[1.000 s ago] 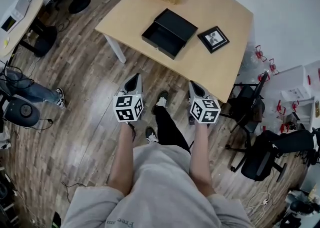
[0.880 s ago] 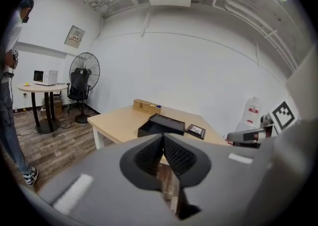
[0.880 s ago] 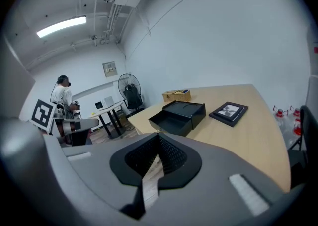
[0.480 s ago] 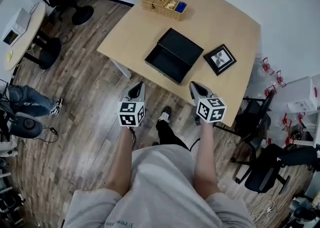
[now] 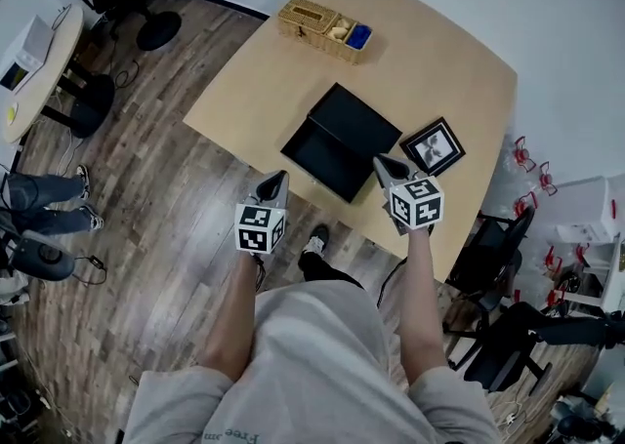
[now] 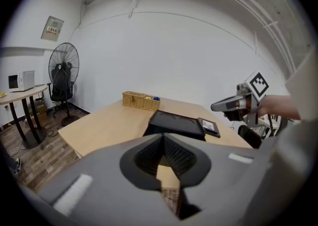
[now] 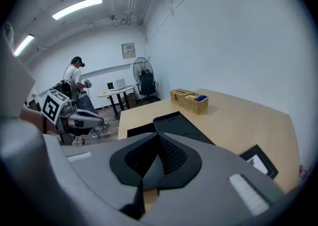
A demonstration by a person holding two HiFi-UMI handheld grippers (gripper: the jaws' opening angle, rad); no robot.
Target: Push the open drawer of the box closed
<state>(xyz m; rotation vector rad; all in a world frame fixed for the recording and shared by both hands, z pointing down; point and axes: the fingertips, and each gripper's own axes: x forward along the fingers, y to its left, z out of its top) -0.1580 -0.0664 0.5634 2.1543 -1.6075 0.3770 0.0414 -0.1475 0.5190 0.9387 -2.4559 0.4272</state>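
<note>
A black box (image 5: pixel 354 119) lies on the light wooden table (image 5: pixel 264 81), and its open drawer (image 5: pixel 320 159) sticks out toward the table's near edge. The drawer looks empty. My left gripper (image 5: pixel 279 177) is shut and hangs over the floor just short of the table edge, left of the drawer. Shut as well, my right gripper (image 5: pixel 383 163) sits above the table edge at the drawer's right corner. The box (image 6: pixel 176 123) lies ahead of the left gripper (image 6: pixel 163 138). In the right gripper view the drawer (image 7: pixel 140 130) is ahead-left of the right gripper (image 7: pixel 158 138). Neither gripper touches the box.
A wicker basket (image 5: pixel 324 20) stands at the table's far side and a framed picture (image 5: pixel 435 146) lies right of the box. Office chairs (image 5: pixel 488 237) crowd the floor to the right. A fan (image 6: pixel 63 66) and a side desk (image 5: pixel 34 52) are at the left. A person (image 7: pixel 77 78) stands farther back.
The person has stepped toward the table, so both grippers are closer to the box. The right gripper went from over the floor to the table edge beside the drawer.
</note>
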